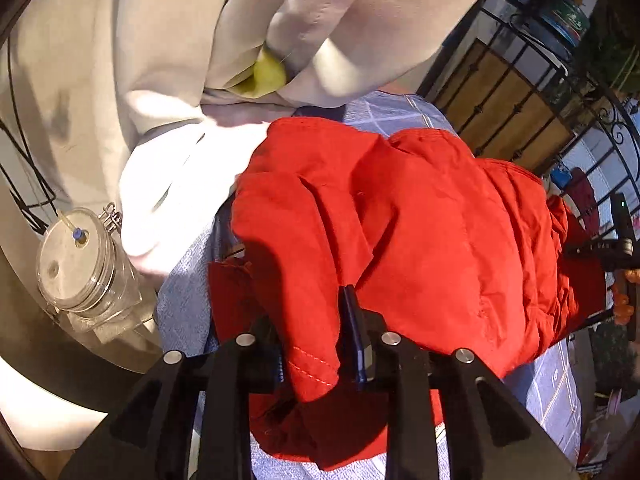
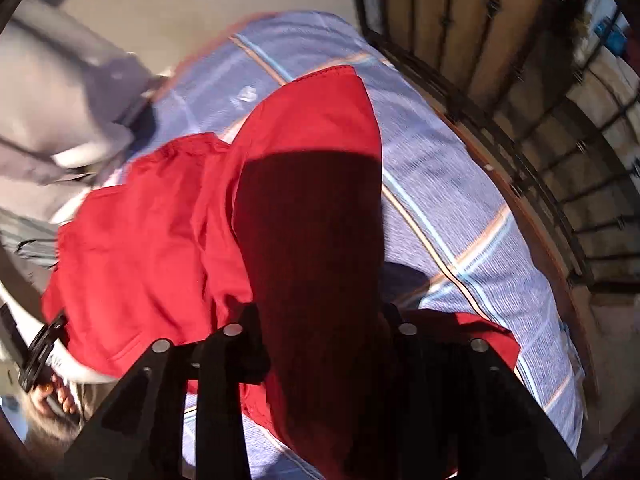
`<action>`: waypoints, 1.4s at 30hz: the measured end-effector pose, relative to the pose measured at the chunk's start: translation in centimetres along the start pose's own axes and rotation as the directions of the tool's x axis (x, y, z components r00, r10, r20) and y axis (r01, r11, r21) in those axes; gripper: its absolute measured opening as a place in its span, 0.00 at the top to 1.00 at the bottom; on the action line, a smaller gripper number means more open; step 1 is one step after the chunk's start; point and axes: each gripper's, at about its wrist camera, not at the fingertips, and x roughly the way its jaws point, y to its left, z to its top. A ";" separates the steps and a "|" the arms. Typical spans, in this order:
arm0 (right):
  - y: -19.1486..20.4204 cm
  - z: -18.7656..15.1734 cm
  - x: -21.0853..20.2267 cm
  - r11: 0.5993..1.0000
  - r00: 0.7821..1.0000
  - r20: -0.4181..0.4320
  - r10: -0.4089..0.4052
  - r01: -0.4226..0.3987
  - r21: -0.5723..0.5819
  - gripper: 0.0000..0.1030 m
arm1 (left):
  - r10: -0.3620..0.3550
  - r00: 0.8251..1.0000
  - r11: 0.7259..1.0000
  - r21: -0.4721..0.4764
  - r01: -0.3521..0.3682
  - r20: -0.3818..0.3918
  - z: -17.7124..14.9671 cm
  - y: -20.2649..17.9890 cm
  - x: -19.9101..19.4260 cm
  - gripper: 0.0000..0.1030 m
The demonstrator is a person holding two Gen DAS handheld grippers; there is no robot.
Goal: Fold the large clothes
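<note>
Red garment (image 1: 420, 216), left wrist view: heaped in loose folds on blue checked cloth (image 1: 394, 114) covering the desk. Stitched hem corner (image 1: 310, 364) hanging between the fingers of left gripper (image 1: 316, 344); fingers parted with cloth between them, firm pinch or loose contact not discernible. Blue pad (image 1: 356, 340) of one finger visible against the fabric. Beige garment (image 1: 160, 40) piled beyond the red one, with a yellow-green item (image 1: 264, 76) tucked in its folds. White cloth (image 1: 180, 184) just beside the red heap. Clear glass jar (image 1: 84, 268) with clip lid at the left, near the desk edge. Black metal railing (image 1: 520, 92) at upper right.

Red garment (image 2: 160, 240), right wrist view: spread across the same blue checked cloth (image 2: 460, 200), one long panel (image 2: 312, 220) draped over and between the fingers of right gripper (image 2: 320, 328), shaded dark. Fingertips hidden under the fabric; spread or pressed together cannot be told. Grey garment (image 2: 60, 100) at upper left, blurred. Hand (image 2: 52, 394) gripping a black handle at lower left. Railing (image 2: 560, 160) at right.
</note>
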 end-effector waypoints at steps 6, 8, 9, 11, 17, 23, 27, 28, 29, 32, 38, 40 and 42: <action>-4.2 -2.0 1.1 0.994 0.998 0.029 0.057 -0.060 0.089 0.43 | 0.041 0.999 0.996 0.079 -0.039 -0.034 -0.1 0.7 1.7 0.56; -4.3 -2.1 1.1 0.994 0.998 0.030 0.059 -0.061 0.090 0.41 | 0.072 0.997 0.991 0.115 -0.068 -0.033 -0.1 0.2 2.3 0.53; -4.2 -1.7 1.0 0.994 0.998 0.030 0.059 -0.062 0.094 0.40 | 0.084 0.996 0.989 0.123 -0.080 -0.033 0.0 0.0 2.8 0.52; -3.9 -1.2 1.5 0.993 0.998 0.031 0.053 -0.056 0.107 0.38 | 0.101 0.995 0.987 0.125 -0.097 -0.027 0.0 -0.1 3.2 0.48; -4.2 -0.6 2.1 0.991 0.999 0.031 0.009 -0.013 0.136 0.27 | 0.106 0.994 0.990 0.101 -0.102 -0.034 0.4 0.9 3.3 0.31; -8.7 -0.5 -1.9 0.904 0.986 0.143 0.084 -0.136 0.404 0.19 | 0.186 0.982 0.973 0.144 -0.178 -0.044 2.1 0.3 0.5 0.21; -10.2 -1.9 -5.6 0.847 0.965 0.233 0.122 -0.223 0.482 0.19 | 0.194 0.980 0.957 0.211 -0.197 0.039 2.7 -2.1 -3.5 0.11; -9.8 -2.3 -6.4 0.857 0.964 0.239 0.117 -0.220 0.467 0.19 | 0.202 0.978 0.951 0.227 -0.209 0.054 2.8 -2.9 -4.3 0.07; -9.4 -2.7 -6.9 0.866 0.965 0.238 0.111 -0.212 0.453 0.19 | 0.207 0.976 0.946 0.240 -0.217 0.067 2.8 -3.6 -4.9 0.05; -6.8 -4.8 -8.8 0.904 0.969 0.227 0.101 -0.184 0.385 0.14 | 0.203 0.974 0.932 0.287 -0.223 0.097 2.7 -6.0 -6.6 0.06; 1.3 -10.8 -10.0 0.984 0.995 0.096 0.022 -0.038 0.174 0.13 | 0.135 0.988 0.941 0.321 -0.105 -0.071 1.4 -10.4 -6.8 0.06; 3.4 -12.9 -10.2 0.995 0.998 0.066 -0.023 0.016 0.097 0.12 | 0.157 0.985 0.938 0.321 -0.128 -0.067 0.4 -11.9 -7.5 0.06; 5.6 -15.2 -10.6 0.996 0.995 0.056 -0.080 0.078 0.034 0.12 | 0.181 0.981 0.937 0.315 -0.152 -0.065 -0.4 -13.0 -8.1 0.06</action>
